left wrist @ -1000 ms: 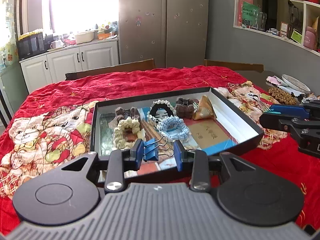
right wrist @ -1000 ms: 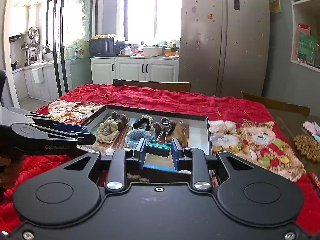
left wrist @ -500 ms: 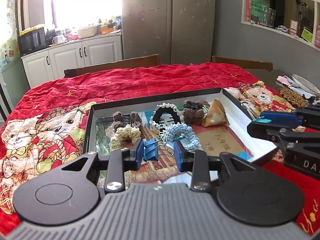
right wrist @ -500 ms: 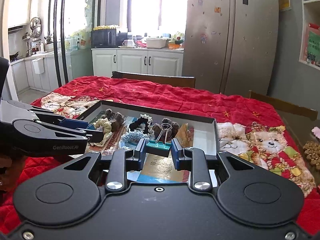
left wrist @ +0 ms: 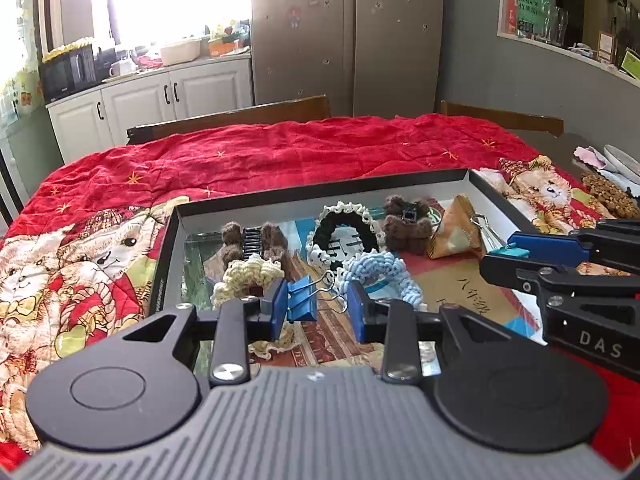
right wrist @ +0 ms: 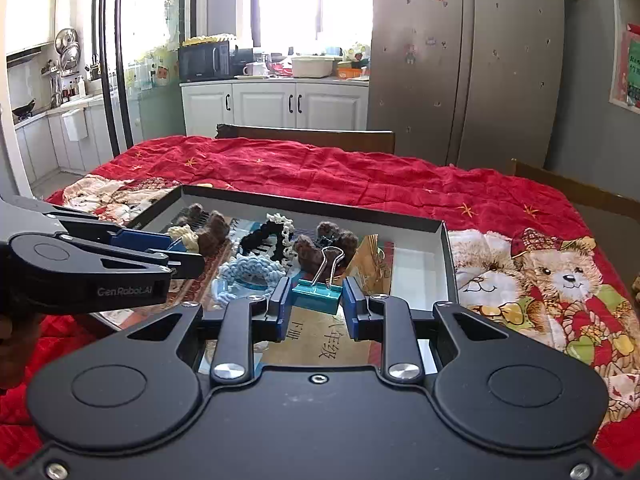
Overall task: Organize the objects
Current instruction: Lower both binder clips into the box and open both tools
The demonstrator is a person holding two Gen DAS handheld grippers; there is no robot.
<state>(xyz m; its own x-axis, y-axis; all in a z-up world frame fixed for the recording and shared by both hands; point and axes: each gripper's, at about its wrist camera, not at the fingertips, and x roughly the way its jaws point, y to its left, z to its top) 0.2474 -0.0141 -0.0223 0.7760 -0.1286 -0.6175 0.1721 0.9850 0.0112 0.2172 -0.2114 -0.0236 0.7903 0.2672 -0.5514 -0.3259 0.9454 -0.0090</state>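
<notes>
Red bear-print cloth (left wrist: 280, 152) covers the tabletop, bearing a black tray (left wrist: 168, 256) near its middle. Left gripper (left wrist: 318, 308) pinches a blue binder clip (left wrist: 302, 304) and right gripper (right wrist: 316, 304) a teal binder clip (right wrist: 316, 294), both over the tray's near edge.

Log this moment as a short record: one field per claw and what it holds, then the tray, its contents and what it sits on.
left claw: shut on blue binder clip
right claw: shut on teal binder clip
tray: black-rimmed, shallow, below both claws
tray contents: crocheted hair clips in brown, cream, light blue and black with white trim; a gold pyramid packet
surface: red teddy-bear cloth
</notes>
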